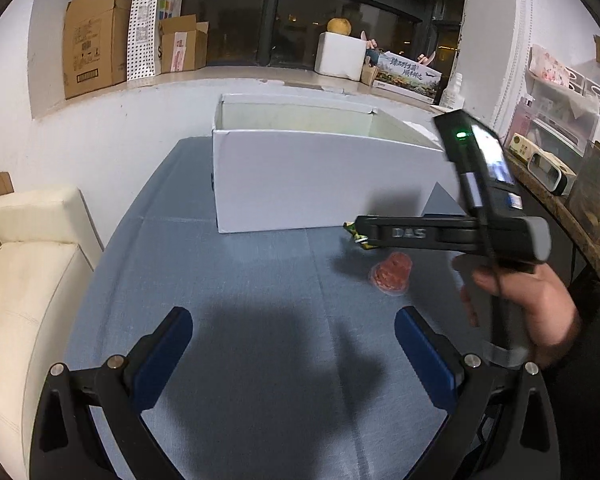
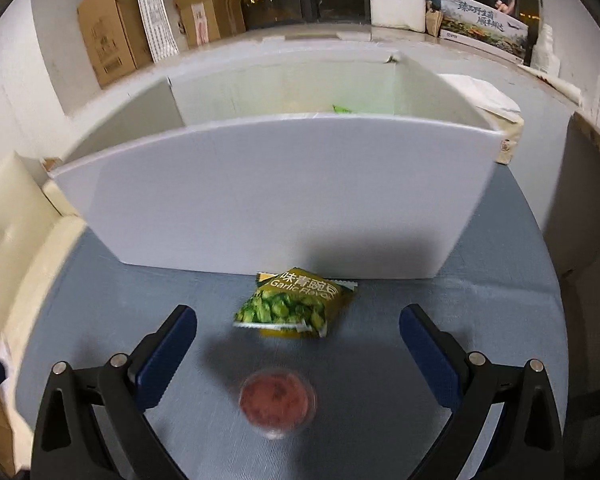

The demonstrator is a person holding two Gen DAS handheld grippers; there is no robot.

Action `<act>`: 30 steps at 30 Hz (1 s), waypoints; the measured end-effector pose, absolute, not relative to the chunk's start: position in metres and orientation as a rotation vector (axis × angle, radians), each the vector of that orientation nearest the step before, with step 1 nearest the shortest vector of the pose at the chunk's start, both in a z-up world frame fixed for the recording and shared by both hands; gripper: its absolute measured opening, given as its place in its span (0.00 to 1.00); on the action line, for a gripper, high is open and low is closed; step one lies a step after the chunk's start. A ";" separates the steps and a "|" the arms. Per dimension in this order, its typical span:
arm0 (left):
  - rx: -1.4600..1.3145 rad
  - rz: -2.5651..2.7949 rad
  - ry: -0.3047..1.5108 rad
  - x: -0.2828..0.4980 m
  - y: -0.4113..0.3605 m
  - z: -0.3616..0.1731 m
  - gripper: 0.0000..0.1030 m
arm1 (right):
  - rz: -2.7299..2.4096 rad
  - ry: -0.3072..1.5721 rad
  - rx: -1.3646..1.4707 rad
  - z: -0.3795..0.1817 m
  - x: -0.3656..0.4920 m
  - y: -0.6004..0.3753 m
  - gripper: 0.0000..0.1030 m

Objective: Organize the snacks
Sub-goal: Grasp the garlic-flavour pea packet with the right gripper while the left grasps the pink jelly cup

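A large white box (image 1: 324, 184) (image 2: 276, 200) stands open-topped on the blue-grey table; a green packet corner (image 2: 342, 110) shows inside it. In front of the box lies a green garlic pea packet (image 2: 296, 306), and nearer me a small clear cup of red jelly (image 2: 278, 400) (image 1: 392, 272). My right gripper (image 2: 298, 344) is open, held above the table with the packet and the cup between and ahead of its fingers. In the left wrist view the right gripper (image 1: 360, 236) hides most of the packet (image 1: 354, 234). My left gripper (image 1: 294, 342) is open over bare tablecloth.
A cream sofa (image 1: 28, 280) borders the table's left side. A windowsill behind holds cardboard boxes (image 1: 96, 40), a white foam box (image 1: 340, 56) and a printed carton (image 1: 408, 74). A cluttered shelf (image 1: 560, 160) stands at the right. A hand (image 1: 532, 304) grips the right tool.
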State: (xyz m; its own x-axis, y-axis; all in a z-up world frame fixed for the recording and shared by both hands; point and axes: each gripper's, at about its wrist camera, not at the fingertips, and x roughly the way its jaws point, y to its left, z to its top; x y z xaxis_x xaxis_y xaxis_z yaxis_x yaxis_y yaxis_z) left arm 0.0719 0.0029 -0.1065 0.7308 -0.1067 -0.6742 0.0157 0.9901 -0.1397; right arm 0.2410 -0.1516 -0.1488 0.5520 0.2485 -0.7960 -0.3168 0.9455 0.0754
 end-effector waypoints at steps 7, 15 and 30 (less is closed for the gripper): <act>-0.115 -0.049 0.757 0.071 0.004 -0.110 1.00 | 0.298 0.956 -0.158 -0.172 0.250 -0.138 0.55; -0.079 -0.055 0.775 0.082 -0.008 -0.115 1.00 | 0.342 0.894 -0.117 -0.155 0.225 -0.167 0.50; 0.049 -0.171 0.830 0.152 -0.101 -0.140 1.00 | 0.300 0.754 0.041 -0.094 0.126 -0.300 0.50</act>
State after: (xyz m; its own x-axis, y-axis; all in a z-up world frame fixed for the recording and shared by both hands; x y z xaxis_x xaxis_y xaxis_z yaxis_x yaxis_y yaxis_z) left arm 0.1520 -0.1005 -0.1401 0.6618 -0.1318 -0.7380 0.1704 0.9851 -0.0232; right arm 0.1262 -0.2996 -0.0937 0.6888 0.2825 -0.6677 -0.2530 0.9567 0.1437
